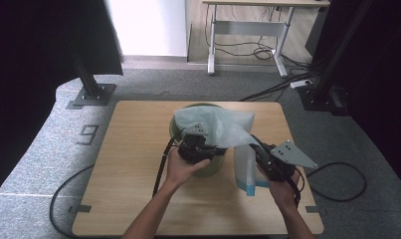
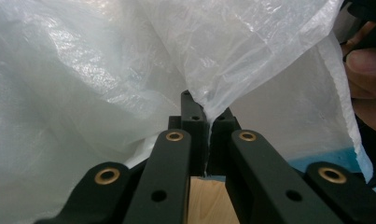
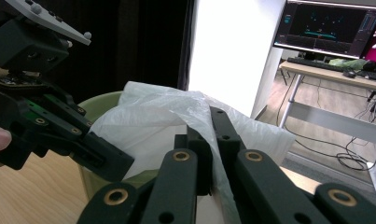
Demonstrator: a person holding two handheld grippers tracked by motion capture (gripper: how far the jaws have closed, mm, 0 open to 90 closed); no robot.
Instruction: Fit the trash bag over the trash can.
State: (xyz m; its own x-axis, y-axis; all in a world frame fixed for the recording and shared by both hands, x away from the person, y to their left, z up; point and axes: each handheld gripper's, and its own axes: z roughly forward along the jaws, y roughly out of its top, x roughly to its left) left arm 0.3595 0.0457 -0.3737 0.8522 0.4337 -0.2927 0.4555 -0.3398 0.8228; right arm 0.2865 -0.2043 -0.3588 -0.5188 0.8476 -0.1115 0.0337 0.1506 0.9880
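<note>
1. High view: a person's two forearms are reaching in from 6 o'clock over a pale wooden tabletop (image 1: pixel 128 189), each hand carrying a black two-jaw tool.
2. A green bin (image 1: pixel 210 168) is standing near the middle of the tabletop, and a thin, translucent white plastic bag (image 1: pixel 215 124) is lying over its top, covering most of the rim.
3. The left tool (image 1: pixel 219 149) is sitting at the bin's near side, roughly the 6 o'clock edge of the rim, and pointing toward 3 o'clock.
4. The right tool (image 1: pixel 251 145) is sitting at about 4 o'clock from the bin, beside it, pointing toward 10 o'clock at the bag.
5. A flap of the bag with a blue strip along its lower edge is hanging down between the two tools.
6. Left gripper view: the left tool (image 2: pixel 208 116) is pinching a fold of the plastic bag (image 2: pixel 83 70), its jaws drawn together on the film; bare tabletop (image 2: pixel 206 200) is showing below the jaws.
7. Right gripper view: the right tool (image 3: pixel 211 128) is also pinching the plastic bag (image 3: pixel 153 116), with the film draping over its narrow jaws.
8. In that same view the left tool (image 3: pixel 108 163) is showing at 9 o'clock, its tip against the bag, and the green bin (image 3: pixel 101 100) is rising behind it.
9. Past the tabletop at 12 o'clock, a desk (image 1: pixel 267 2) with trailing cables is standing on the grey floor.
</note>
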